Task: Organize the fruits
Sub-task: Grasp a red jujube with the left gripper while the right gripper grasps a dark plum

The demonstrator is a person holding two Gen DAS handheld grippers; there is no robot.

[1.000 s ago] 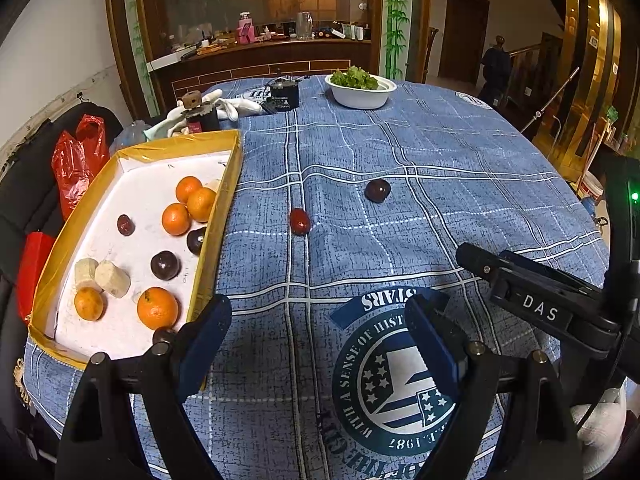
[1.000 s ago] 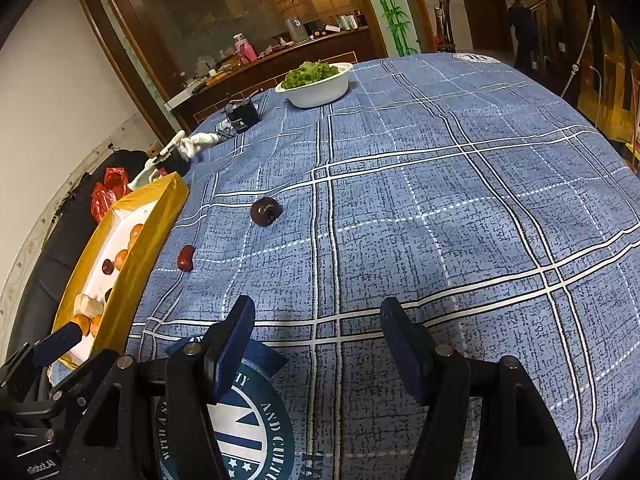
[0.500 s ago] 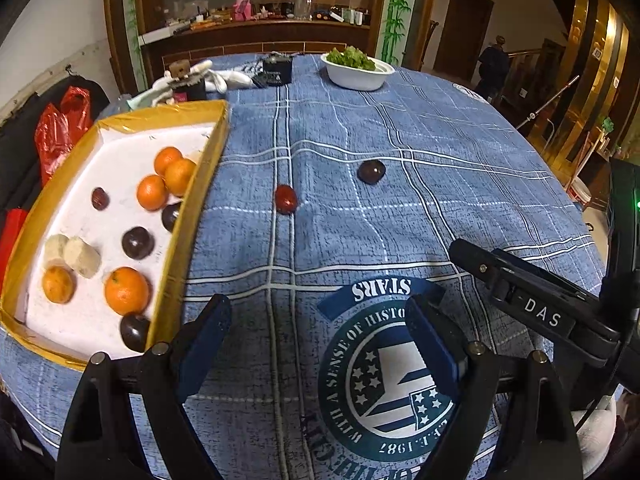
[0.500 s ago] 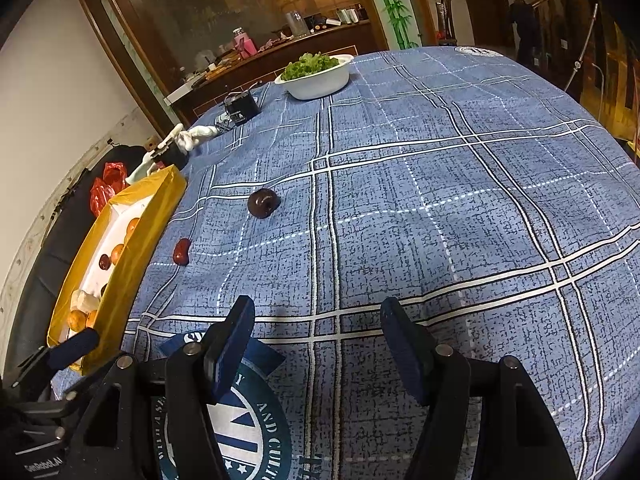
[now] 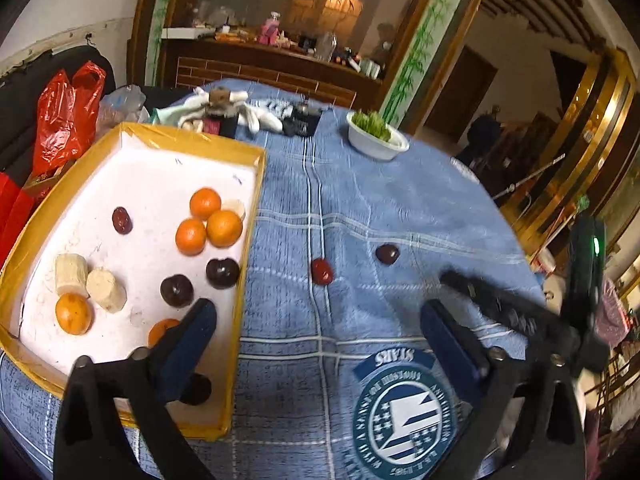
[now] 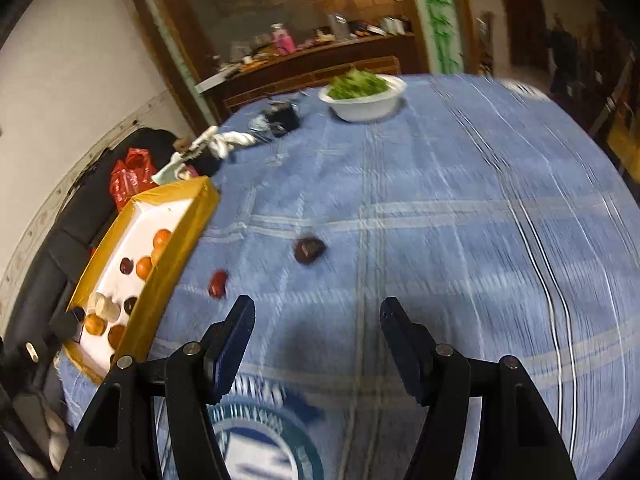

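A yellow-rimmed white tray (image 5: 248,216) lies at the left on the blue tablecloth and holds several oranges, dark plums, a red date and pale banana pieces. It also shows in the right wrist view (image 6: 176,248). A red date (image 5: 322,271) (image 6: 218,283) and a dark plum (image 5: 387,254) (image 6: 309,250) lie loose on the cloth right of the tray. My left gripper (image 5: 318,326) is open and empty, its left finger over the tray's near corner. My right gripper (image 6: 316,322) is open and empty, short of the two loose fruits.
A white bowl of greens (image 5: 376,136) (image 6: 362,96) stands at the table's far side. White gloves (image 5: 240,114) and a small black device (image 5: 302,122) lie behind the tray. A red plastic bag (image 5: 66,120) sits at the left, off the table.
Both grippers have swung left and moved forward toward the tray and loose fruits. The left finger now overlaps the tray's near corner. The right wrist view is motion-blurred. Both stay open.
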